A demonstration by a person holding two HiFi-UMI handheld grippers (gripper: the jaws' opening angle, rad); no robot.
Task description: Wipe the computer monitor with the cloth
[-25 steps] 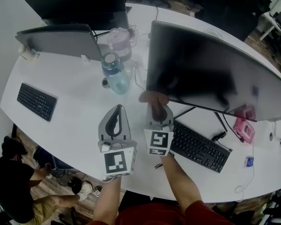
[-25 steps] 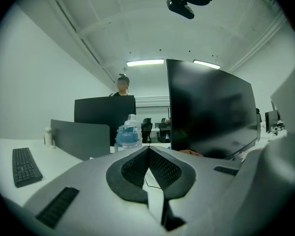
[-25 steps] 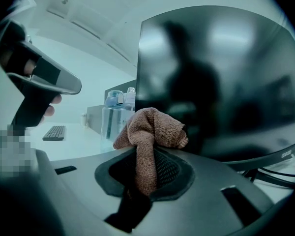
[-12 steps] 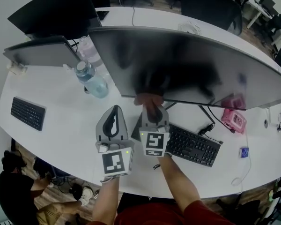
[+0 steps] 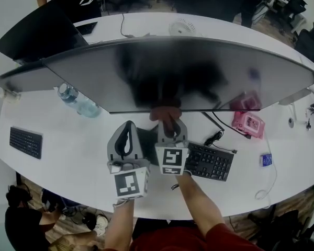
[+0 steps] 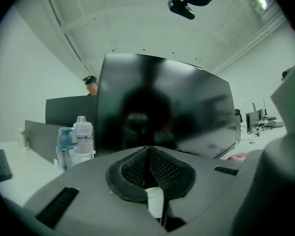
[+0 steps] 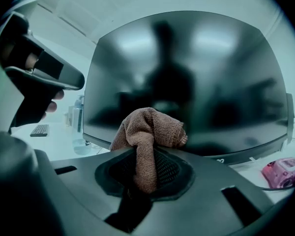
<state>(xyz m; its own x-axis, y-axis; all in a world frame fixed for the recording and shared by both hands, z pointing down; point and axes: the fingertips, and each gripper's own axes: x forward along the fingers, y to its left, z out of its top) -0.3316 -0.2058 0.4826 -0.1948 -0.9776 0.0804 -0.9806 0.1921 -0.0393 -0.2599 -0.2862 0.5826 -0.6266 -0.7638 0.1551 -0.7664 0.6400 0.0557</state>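
**A:** Where's the cloth [image 7: 150, 132] rn?

**B:** Brown one, pinched in the right gripper [image 5: 171, 123]. Jaws are clamped on it, wad bunched up past the tips. It's up by the bottom edge of the monitor [image 5: 199, 72], abt the middle. Can't tell if it's touching the glass yet.

**A:** And the left gripper [image 5: 127, 125]?

**B:** Jaws together, nothing in them. Hangs just left of the right one, over the desk [image 5: 68, 145], doing nothing atm.

**A:** So how'd you do the wipe well?

**B:** IMO press w/ the soft wad only, not the hard jaw tips, they'd prob scratch. Light pressure too: screen's big & on a stand, might rock back. Long side-to-side passes, bottom row first, then work up & overlap each one.

**A:** Wad's small vs that screen tho.

**B:** Yeah, lots of passes needed. Grip looks narrow as well, only a strip of cloth in the jaws, so it could slip if dragged hard. And mind the water bottle [image 5: 76, 103] far left & the keyboard [image 5: 209, 162] near right, don't clip them w/ an elbow
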